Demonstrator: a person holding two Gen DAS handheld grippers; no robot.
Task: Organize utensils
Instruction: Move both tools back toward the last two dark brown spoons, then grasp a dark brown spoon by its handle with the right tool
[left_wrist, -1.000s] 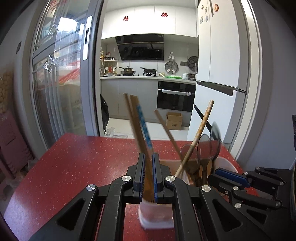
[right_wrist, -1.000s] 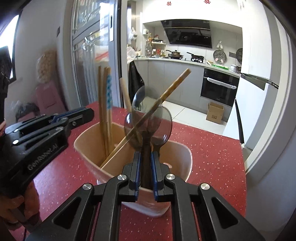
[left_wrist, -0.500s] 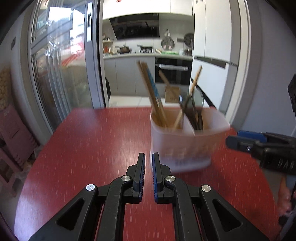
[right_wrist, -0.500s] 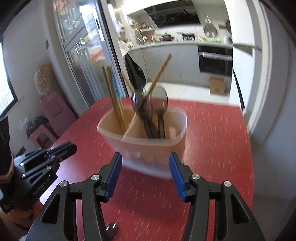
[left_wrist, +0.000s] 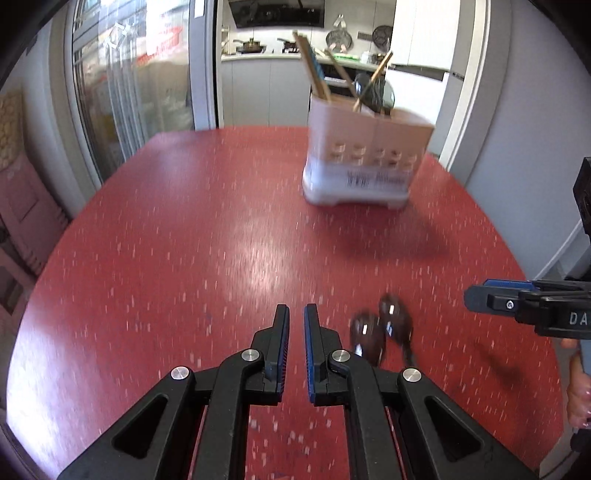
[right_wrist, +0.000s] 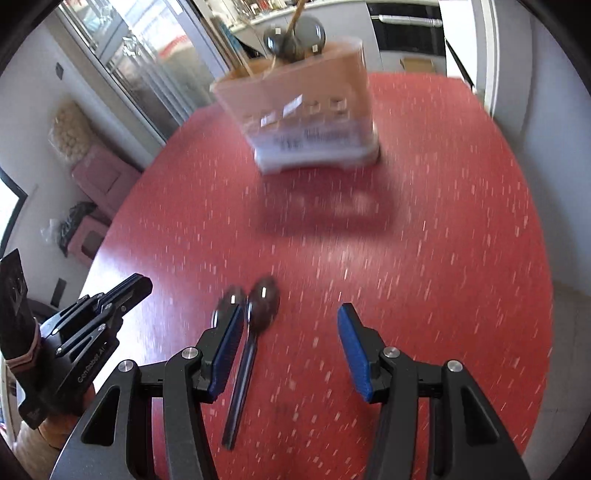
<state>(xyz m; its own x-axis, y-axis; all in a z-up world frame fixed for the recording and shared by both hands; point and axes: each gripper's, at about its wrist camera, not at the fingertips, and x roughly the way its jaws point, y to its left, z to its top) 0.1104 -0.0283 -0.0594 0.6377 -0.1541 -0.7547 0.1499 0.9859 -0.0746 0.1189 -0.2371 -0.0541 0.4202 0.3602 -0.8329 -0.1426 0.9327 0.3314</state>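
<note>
A pale plastic utensil holder (left_wrist: 365, 155) (right_wrist: 306, 110) stands at the far side of the red table (left_wrist: 184, 240) (right_wrist: 443, 258). Wooden chopsticks (left_wrist: 314, 74) and dark spoons (left_wrist: 373, 92) stick out of it. Two more dark spoons (left_wrist: 395, 314) (right_wrist: 263, 302) lie side by side on the table near me. My left gripper (left_wrist: 295, 310) (right_wrist: 136, 288) is shut and empty, just left of those spoons. My right gripper (right_wrist: 290, 314) (left_wrist: 480, 299) hangs open above them. One spoon's handle runs under the gap beside its left finger, which partly hides the other spoon's bowl.
A glass sliding door (left_wrist: 129, 74) and pink stools (right_wrist: 99, 177) are to the left of the table. A kitchen doorway (left_wrist: 266, 55) and a white fridge (left_wrist: 424, 44) lie behind the holder. The table's rounded edge falls off close on the right (right_wrist: 546, 295).
Both grippers have pulled back from the holder and tipped down toward the table. The left let go of the chopsticks, the right opened off a spoon. Two loose spoons came into view.
</note>
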